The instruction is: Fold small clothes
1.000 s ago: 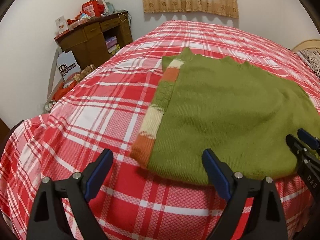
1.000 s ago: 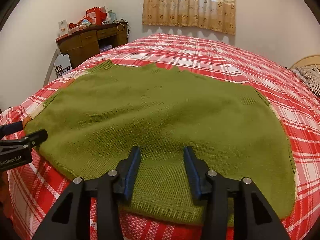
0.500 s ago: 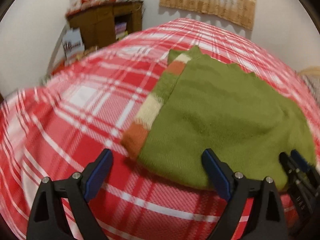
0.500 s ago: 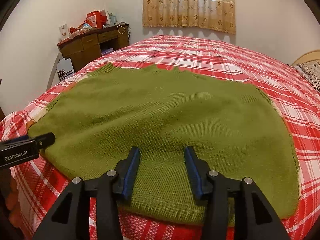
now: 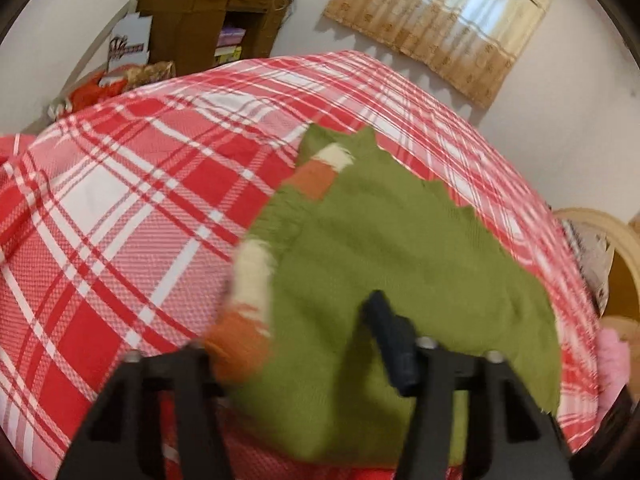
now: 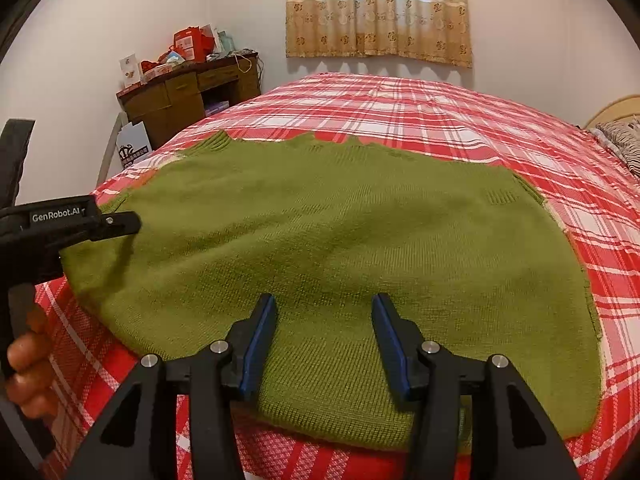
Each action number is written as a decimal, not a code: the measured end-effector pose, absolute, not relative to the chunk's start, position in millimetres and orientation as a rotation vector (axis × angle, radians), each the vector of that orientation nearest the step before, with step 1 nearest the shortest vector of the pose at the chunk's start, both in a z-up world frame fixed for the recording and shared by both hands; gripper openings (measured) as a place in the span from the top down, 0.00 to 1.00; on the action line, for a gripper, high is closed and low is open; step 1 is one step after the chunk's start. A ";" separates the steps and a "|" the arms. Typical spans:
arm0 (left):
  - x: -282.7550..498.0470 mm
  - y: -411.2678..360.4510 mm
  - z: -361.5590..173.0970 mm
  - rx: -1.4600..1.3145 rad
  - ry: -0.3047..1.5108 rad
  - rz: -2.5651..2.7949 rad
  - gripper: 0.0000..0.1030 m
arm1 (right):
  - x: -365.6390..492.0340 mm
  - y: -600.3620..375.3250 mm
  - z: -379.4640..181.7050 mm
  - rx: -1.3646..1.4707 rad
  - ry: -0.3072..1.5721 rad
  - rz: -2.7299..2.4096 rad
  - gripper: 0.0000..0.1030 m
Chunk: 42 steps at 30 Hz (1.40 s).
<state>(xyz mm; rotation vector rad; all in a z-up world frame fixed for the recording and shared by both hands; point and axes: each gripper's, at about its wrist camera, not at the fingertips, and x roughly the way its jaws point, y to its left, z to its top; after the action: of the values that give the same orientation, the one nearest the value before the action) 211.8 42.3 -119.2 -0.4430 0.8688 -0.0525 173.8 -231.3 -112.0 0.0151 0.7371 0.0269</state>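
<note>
A green knit sweater (image 6: pixel 340 248) lies flat on the red plaid bed (image 6: pixel 420 112), its orange, cream and green striped sleeve folded along its left edge (image 5: pixel 256 276). My left gripper (image 5: pixel 296 344) is open, tilted, over the sweater's near left corner; the orange cuff (image 5: pixel 238 344) covers its left finger. The view is blurred. The left gripper also shows in the right wrist view (image 6: pixel 116 224). My right gripper (image 6: pixel 324 332) is open, its blue pads over the sweater's near hem.
A brown wooden desk (image 6: pixel 188 96) piled with red boxes stands at the back left beside the bed. A curtained window (image 6: pixel 378 8) is on the far wall. A bed headboard and striped pillow (image 6: pixel 620 140) are at the right.
My left gripper has moved forward and right onto the sweater's left corner and rolled to one side. My right gripper has stayed almost still.
</note>
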 end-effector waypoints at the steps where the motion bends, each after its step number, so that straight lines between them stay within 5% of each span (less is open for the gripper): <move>1: 212.3 42.9 -120.1 -0.440 0.870 -0.045 0.69 | 173.3 -230.4 -110.2 0.009 0.733 0.019 0.50; 6: 206.4 41.2 -120.6 -0.409 0.859 -0.048 0.67 | 156.8 -218.1 -91.5 -0.009 0.640 0.084 0.50; 12: 207.5 34.3 -121.3 -0.448 0.846 -0.050 0.43 | 173.0 -194.2 -113.9 -0.041 0.785 0.198 0.50; 14: 214.7 28.2 -119.2 -0.418 0.849 -0.032 0.48 | 172.9 -196.3 -114.1 -0.030 0.784 0.198 0.50; 15: 218.0 26.4 -117.8 -0.409 0.850 -0.027 0.57 | 171.7 -197.0 -114.9 -0.025 0.777 0.201 0.50; 16: 220.5 26.5 -117.8 -0.411 0.858 -0.024 0.78 | 170.9 -197.7 -115.3 -0.019 0.773 0.203 0.50; 26: 206.6 -15.6 -90.7 -0.137 0.763 0.004 0.81 | 169.3 -203.7 -116.1 0.031 0.769 0.220 0.49; 30: 210.7 11.3 -103.8 -0.247 0.812 0.007 0.81 | 176.7 -211.5 -108.7 0.092 0.811 0.249 0.49; 33: 205.8 45.1 -119.1 -0.429 0.831 0.000 0.66 | 190.5 -213.2 -84.3 0.142 0.784 0.284 0.49; 42: 193.3 58.1 -131.0 -0.600 0.741 -0.108 0.51 | 308.5 -139.5 -52.4 0.144 0.871 0.450 0.43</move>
<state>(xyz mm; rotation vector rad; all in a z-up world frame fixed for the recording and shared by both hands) 193.3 58.1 -131.0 -0.5998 0.7408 -0.1081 308.5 -139.5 -52.4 0.1438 0.8712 0.4498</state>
